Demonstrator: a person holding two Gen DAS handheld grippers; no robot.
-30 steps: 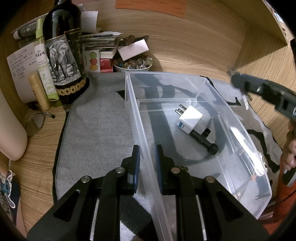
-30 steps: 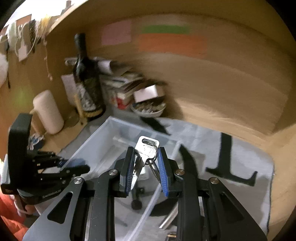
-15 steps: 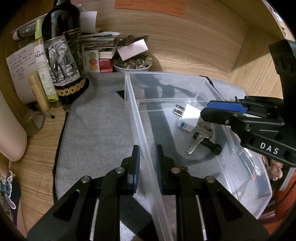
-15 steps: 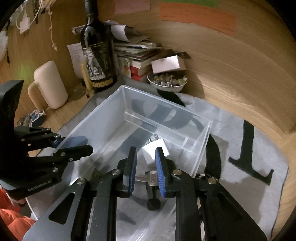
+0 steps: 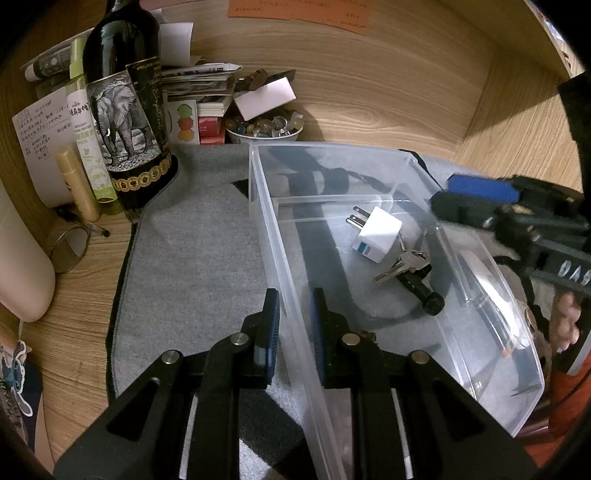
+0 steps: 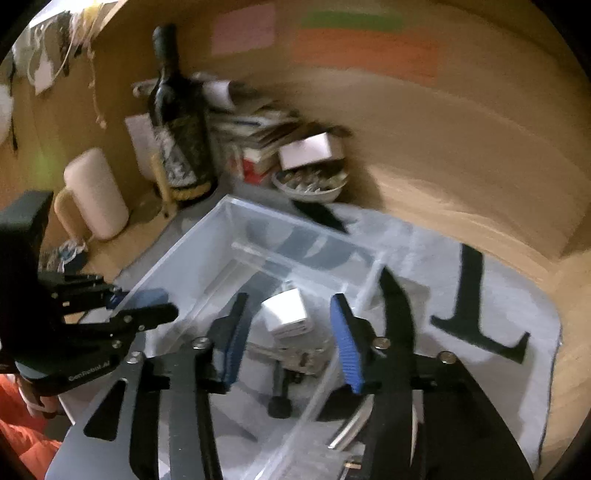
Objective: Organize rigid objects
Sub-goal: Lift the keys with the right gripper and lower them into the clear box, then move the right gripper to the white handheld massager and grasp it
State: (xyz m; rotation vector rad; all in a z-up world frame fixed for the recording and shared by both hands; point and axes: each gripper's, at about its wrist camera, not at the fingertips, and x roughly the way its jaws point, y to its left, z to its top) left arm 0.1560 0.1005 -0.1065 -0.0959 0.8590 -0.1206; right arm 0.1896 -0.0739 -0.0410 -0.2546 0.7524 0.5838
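My left gripper (image 5: pixel 293 325) pinches the clear bin's wall (image 5: pixel 280 266) to steady it; my right gripper (image 6: pixel 286 328) is opening, empty, leaving the keys (image 5: pixel 402 264) beside the plug adapter (image 5: pixel 376 232).

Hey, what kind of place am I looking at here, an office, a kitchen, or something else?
Probably a home desk nook, not a kitchen. Wood-grain walls close in a corner cluttered with a wine bottle, stacked books and papers and a bowl of stones, with sticky notes on the wall.
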